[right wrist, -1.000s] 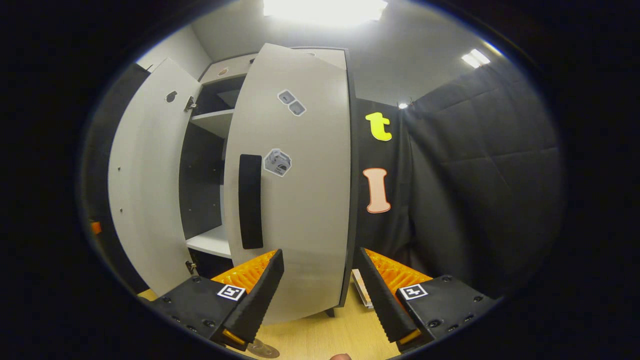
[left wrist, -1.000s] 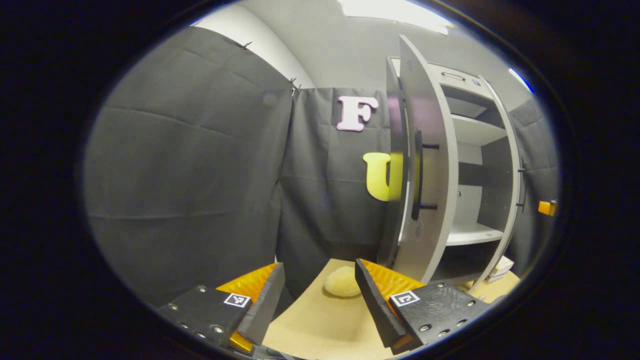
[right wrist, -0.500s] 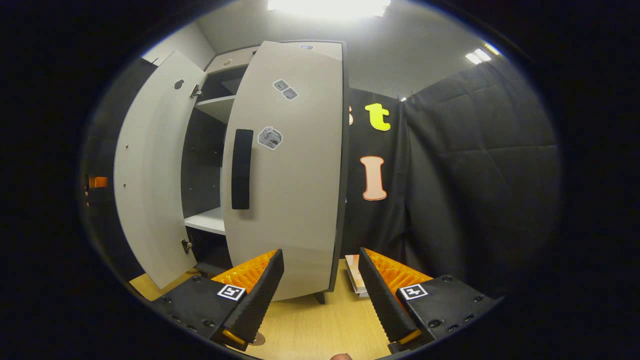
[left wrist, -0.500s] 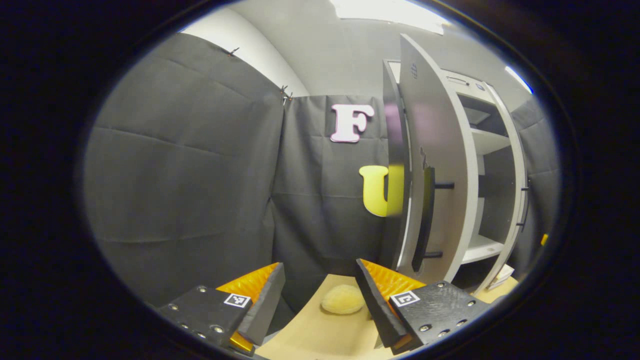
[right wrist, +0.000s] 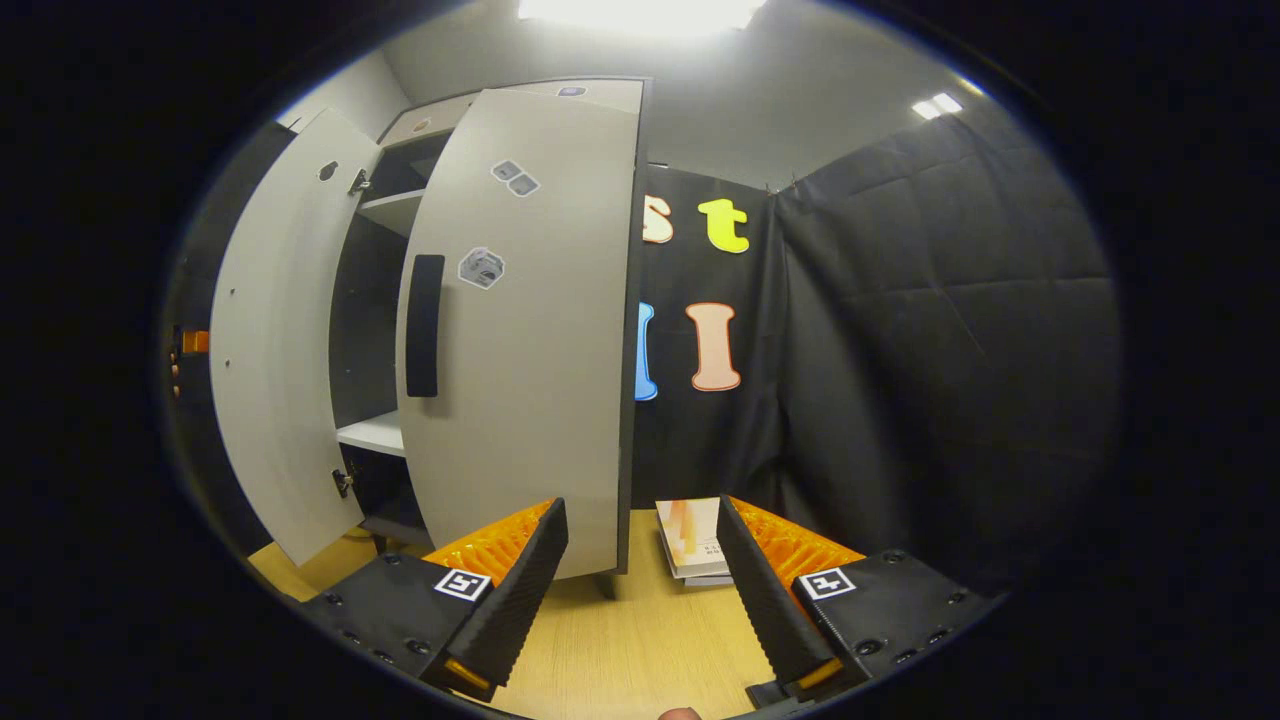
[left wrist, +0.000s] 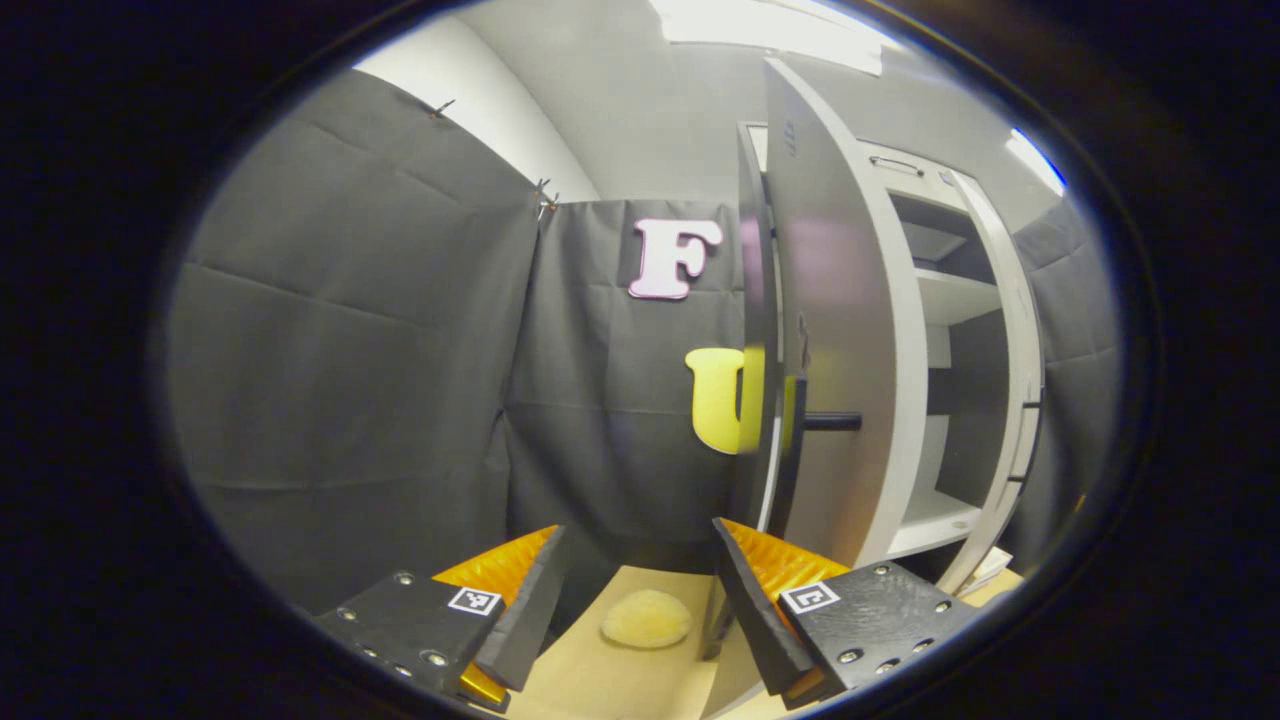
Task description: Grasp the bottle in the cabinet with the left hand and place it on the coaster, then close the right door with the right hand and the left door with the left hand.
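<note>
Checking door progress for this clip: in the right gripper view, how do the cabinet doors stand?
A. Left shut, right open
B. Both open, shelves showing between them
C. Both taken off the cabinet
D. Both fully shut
B: in the right gripper view the right door and the left door both stand swung out, with a white shelf visible in the gap between them.

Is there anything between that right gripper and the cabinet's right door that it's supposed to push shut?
Nothing visible. The right gripper, jaws open, faces the right door across bare tabletop. A booklet lies off beside the door, out of the path.
</note>
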